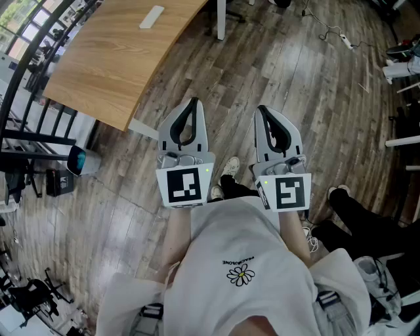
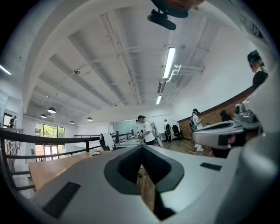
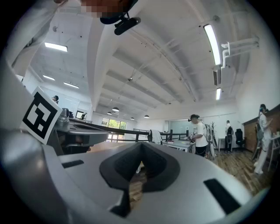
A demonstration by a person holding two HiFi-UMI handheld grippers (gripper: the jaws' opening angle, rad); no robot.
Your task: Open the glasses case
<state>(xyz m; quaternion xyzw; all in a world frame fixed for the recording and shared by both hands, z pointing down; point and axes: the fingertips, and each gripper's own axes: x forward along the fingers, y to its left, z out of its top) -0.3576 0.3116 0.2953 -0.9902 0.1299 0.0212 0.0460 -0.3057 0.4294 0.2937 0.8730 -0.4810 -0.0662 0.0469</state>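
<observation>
My left gripper [image 1: 192, 102] and right gripper [image 1: 263, 109] are held side by side, level, in front of the person's body and over the wooden floor. Both are shut with nothing between the jaws. In the left gripper view the left gripper [image 2: 141, 147] has its tips meeting, and the right gripper [image 2: 227, 133] shows at the right edge. The right gripper [image 3: 141, 145] looks the same in its own view, with the left gripper [image 3: 78, 131] beside it. A pale oblong thing [image 1: 151, 16] lies on the table far ahead; I cannot tell whether it is the glasses case.
A curved wooden table [image 1: 111, 62] stands ahead to the left, with a white leg [image 1: 221, 20]. A black railing [image 1: 26, 85] runs along the left. A power strip [image 1: 344, 41] lies on the floor. Another person's legs [image 1: 367, 220] are at the right. People stand in the distance.
</observation>
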